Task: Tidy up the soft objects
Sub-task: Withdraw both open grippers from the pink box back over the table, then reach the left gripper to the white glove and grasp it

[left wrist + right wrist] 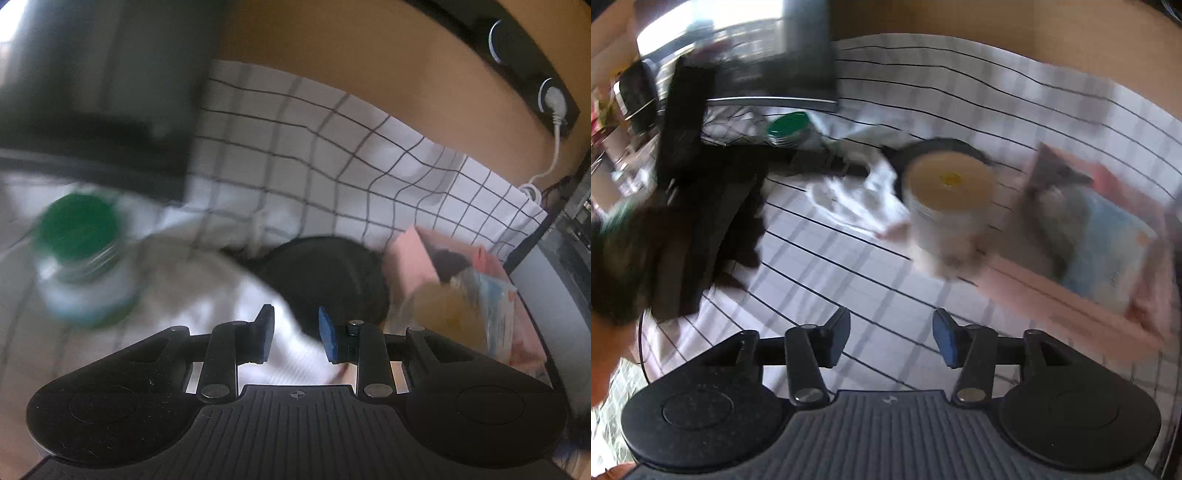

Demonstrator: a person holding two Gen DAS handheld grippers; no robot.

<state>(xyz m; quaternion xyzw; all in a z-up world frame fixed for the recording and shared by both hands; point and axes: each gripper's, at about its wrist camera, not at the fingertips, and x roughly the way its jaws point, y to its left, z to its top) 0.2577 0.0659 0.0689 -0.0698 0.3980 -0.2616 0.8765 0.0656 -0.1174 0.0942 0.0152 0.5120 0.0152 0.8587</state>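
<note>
Both grippers, left (295, 334) and right (891, 338), spread, holding nothing. White cloth (860, 199) crumpled between green-lidded jar (788, 127) and yellow-lidded tub (947, 206); pink box (1082, 258) beside the tub.

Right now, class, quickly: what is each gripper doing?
Left gripper: open, holding nothing, over the white cloth.
Right gripper: open, holding nothing, above the checked tablecloth.

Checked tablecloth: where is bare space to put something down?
Bare checked tablecloth lies before the right gripper, between the white cloth and the pink box. Around the yellow-lidded container and black pan it is crowded.
</note>
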